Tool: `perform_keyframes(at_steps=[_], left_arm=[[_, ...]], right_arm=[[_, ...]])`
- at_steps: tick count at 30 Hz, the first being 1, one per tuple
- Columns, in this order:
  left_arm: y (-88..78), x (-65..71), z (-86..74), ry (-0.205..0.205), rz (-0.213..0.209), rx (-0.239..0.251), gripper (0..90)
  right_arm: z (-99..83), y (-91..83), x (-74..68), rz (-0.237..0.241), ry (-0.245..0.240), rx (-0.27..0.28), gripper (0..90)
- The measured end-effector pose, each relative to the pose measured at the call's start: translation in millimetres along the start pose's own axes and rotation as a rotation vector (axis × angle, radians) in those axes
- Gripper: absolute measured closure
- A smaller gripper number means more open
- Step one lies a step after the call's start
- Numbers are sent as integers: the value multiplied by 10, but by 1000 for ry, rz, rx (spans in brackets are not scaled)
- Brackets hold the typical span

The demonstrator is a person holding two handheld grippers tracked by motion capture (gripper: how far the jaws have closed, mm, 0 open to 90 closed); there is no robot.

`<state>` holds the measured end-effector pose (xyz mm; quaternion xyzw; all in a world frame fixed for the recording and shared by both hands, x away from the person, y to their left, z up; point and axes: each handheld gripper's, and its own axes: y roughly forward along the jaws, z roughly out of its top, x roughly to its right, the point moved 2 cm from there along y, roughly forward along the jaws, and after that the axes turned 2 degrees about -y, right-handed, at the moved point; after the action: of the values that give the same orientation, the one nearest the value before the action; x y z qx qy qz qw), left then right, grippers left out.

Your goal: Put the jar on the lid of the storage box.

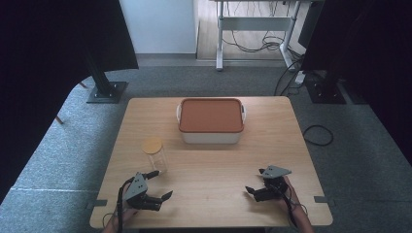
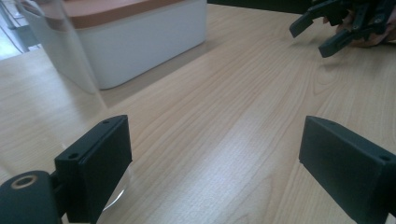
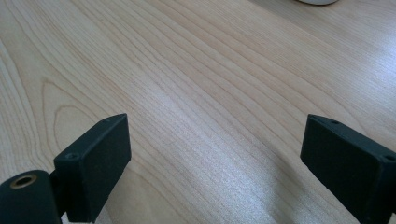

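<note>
Near the table's [image 1: 291, 145] front edge, bare wood lies between my grippers. My left gripper [image 1: 158, 187] stands released just beside the clear jar [image 1: 154, 154], its base by one jaw; my right gripper [image 1: 253, 191], well apart, gapes empty.

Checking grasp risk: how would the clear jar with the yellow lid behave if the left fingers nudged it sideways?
The jar stands tall and narrow, so it would probably tip rather than slide. Its clear, smooth wall looks slippery. It seems empty, so likely light.
</note>
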<state>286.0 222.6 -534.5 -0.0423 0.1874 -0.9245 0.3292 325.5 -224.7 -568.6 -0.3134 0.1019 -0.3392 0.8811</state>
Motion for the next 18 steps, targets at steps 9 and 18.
perform_keyframes(at_steps=[9,18], left_arm=[[-35,-61,-9,7,26,-12,88],[-100,-128,-14,0,47,-9,88]], right_arm=[[1,2,-2,0,-2,-2,80],[1,3,-1,-2,-2,-3,80]])
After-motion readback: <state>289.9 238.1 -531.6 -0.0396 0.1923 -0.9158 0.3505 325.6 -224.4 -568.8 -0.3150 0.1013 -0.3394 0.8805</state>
